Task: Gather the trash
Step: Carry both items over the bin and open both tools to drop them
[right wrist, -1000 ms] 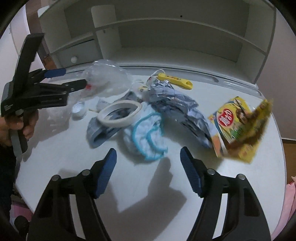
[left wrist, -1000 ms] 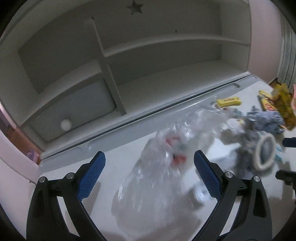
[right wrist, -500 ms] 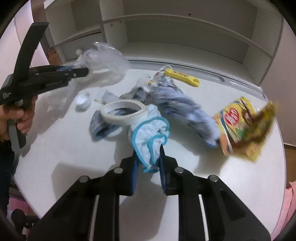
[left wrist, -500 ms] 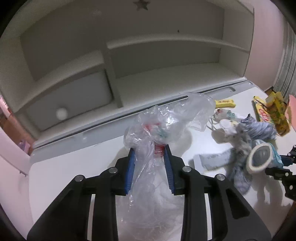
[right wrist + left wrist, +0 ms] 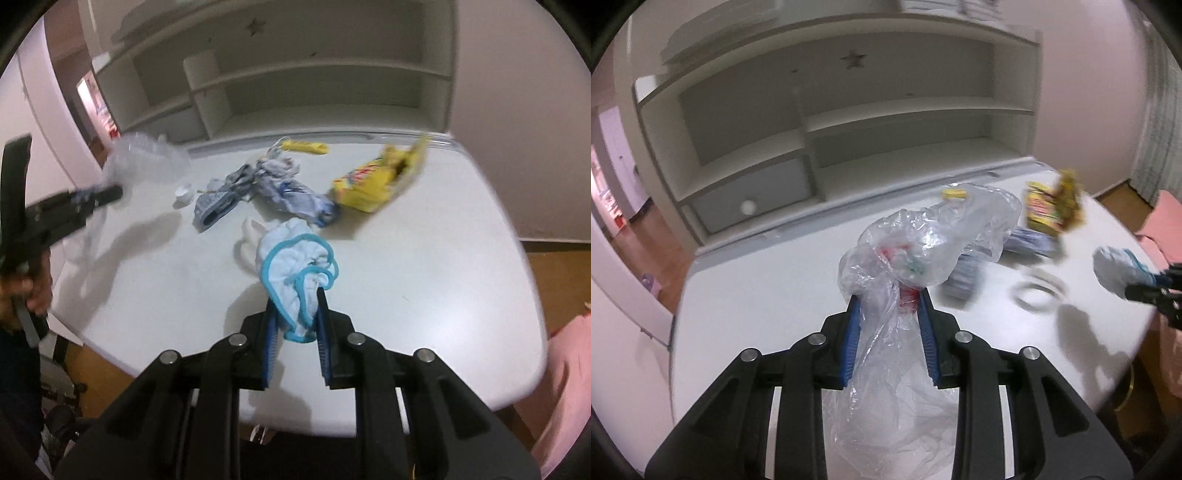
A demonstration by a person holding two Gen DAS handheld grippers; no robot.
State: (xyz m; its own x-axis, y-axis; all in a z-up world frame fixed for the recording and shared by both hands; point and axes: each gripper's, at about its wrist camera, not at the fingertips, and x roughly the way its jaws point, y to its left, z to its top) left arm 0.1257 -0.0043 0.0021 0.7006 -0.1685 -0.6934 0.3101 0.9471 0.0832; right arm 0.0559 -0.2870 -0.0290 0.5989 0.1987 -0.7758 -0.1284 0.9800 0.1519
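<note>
A clear bag (image 5: 923,251) is pinched between the pads of the left gripper (image 5: 888,306) at frame centre. A blue-edged cloth (image 5: 295,266) is pinched by the right gripper (image 5: 297,306), above the white table (image 5: 424,258). A yellow wrapper (image 5: 376,177) lies at upper right.

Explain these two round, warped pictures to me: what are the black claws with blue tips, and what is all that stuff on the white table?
There is no robot here. A person holds a hand-worked pincer in each hand, and each carries a wide-angle camera looking along its two fingers, so the pictures bulge.

One picture looks along the left gripper. It is clamped on a clear plastic bag.

The other looks along the right gripper, clamped on a white cloth with blue trim. At its left edge you see the other pincer from the side, in the person's hand.

On the white table lie a yellow snack packet, crumpled blue-grey cloths and a yellow tool; the left view also shows a tape ring.
</note>
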